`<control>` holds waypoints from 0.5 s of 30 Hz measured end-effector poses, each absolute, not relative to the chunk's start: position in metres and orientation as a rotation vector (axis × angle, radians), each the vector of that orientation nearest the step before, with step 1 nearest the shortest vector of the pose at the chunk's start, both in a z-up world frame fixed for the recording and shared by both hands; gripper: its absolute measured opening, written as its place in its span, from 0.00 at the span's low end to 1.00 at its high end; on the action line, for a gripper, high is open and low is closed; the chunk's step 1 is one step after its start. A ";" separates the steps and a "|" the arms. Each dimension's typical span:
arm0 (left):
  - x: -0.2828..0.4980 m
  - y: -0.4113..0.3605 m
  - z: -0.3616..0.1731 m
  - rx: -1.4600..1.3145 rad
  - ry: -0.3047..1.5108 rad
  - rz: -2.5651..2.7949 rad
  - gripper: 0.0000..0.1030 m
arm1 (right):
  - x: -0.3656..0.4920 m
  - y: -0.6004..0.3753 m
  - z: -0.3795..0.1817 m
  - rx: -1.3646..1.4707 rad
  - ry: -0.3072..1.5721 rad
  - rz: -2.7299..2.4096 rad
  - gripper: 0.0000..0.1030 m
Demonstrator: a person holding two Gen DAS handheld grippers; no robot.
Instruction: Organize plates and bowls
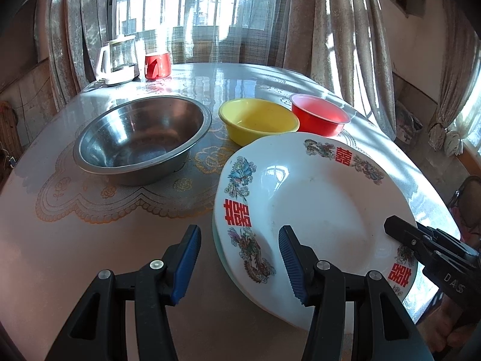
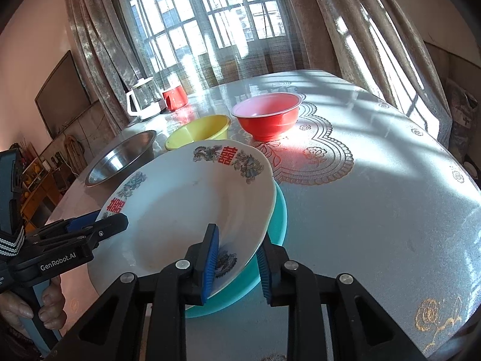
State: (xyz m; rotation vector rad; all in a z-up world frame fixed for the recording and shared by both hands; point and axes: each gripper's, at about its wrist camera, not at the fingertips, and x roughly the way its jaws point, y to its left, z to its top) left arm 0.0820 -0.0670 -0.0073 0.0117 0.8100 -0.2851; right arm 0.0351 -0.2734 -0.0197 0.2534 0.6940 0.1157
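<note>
Between right gripper fingers: white plate rim, loosely straddled over teal plate; left gripper spread across opposite rim.

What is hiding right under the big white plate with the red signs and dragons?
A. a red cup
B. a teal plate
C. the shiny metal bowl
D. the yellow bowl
B. In the right wrist view a teal plate peeks out from beneath the tilted white plate with red characters and dragons, whose rim sits between the fingers of the right hand-held gripper.
</note>
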 end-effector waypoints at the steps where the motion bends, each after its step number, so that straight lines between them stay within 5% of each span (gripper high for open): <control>1: 0.082 -0.066 -0.008 0.009 0.814 -0.281 0.54 | 0.035 -0.273 -0.020 0.254 0.695 0.116 0.24; 15: 0.072 -0.051 -0.003 -0.015 0.809 -0.241 0.61 | 0.037 -0.273 -0.025 0.278 0.715 0.128 0.26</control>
